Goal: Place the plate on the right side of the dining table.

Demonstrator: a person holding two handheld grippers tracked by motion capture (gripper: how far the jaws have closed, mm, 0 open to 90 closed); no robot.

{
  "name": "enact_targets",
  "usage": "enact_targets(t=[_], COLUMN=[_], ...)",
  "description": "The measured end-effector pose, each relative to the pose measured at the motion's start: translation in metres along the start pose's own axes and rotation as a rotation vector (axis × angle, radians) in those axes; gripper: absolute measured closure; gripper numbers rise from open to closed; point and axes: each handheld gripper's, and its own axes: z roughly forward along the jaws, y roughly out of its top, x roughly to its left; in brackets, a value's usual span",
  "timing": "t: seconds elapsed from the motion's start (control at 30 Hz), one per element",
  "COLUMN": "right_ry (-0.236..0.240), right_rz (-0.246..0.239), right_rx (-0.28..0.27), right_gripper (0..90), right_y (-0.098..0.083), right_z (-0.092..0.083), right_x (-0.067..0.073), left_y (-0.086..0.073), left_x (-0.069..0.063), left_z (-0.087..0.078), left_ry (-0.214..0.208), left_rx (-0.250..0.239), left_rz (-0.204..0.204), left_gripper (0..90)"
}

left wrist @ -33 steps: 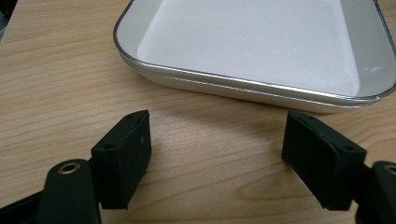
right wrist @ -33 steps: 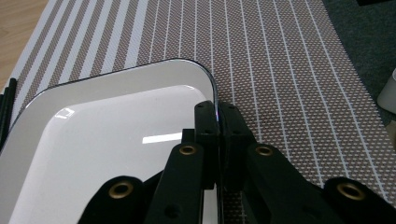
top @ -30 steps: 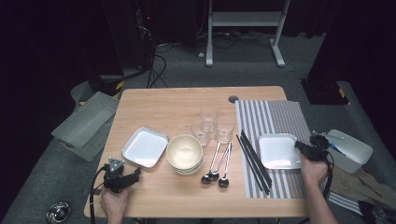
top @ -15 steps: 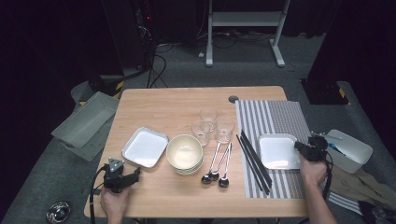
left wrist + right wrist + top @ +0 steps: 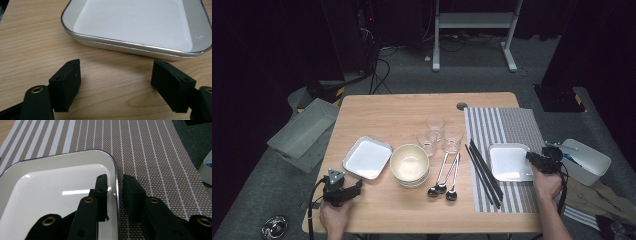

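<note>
Trays: two, both empty; one [image 5: 510,162] on striped placemat [image 5: 507,125] at right, rim between right gripper [image 5: 115,185] pads, just opening, a gap showing; other [image 5: 367,158] left, near wide-open, empty left gripper [image 5: 116,75]. Three glasses [image 5: 435,134], three spoons [image 5: 443,175], stacked bowls [image 5: 410,164], centre.

Stacked bowls [image 5: 410,164], three glasses [image 5: 435,133], spoons [image 5: 443,175] and chopsticks [image 5: 484,172] lie mid-table.
</note>
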Motion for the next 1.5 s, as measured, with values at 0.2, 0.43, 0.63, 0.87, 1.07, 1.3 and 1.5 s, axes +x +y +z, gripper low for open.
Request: enact_targets(t=[0.2, 0.43, 0.63, 0.87, 1.07, 1.3, 1.5], right_ry=[-0.001, -0.014, -0.013, 0.009, 0.033, 0.062, 0.082], right_rz=[-0.018, -0.069, -0.119, -0.152, -0.166, -0.203, -0.215], right_rx=[-0.025, -0.064, -0.096, -0.127, -0.150, -0.172, -0.179], right_gripper=[60.0, 54.2, 52.6, 52.2, 52.1, 52.0, 51.9], right_y=[0.000, -0.002, -0.007, -0.016, -0.026, -0.037, -0.047], right_z=[-0.004, -0.014, -0.025, -0.039, -0.052, -0.064, -0.071], right_x=[0.001, 0.007, 0.015, 0.021, 0.028, 0.038, 0.044], left_y=[0.000, 0.000, 0.000, 0.000, 0.000, 0.000, 0.000], left_x=[0.000, 0.000, 0.000, 0.000, 0.000, 0.000, 0.000], left_z=[0.000, 0.000, 0.000, 0.000, 0.000, 0.000, 0.000], left_ry=[0.000, 0.000, 0.000, 0.000, 0.000, 0.001, 0.001], left_rx=[0.000, 0.000, 0.000, 0.000, 0.000, 0.000, 0.000], left_rz=[0.000, -0.001, 0.000, 0.000, 0.000, 0.000, 0.000], left_gripper=[24.2, 24.2, 24.2, 24.2, 24.2, 24.2, 24.2])
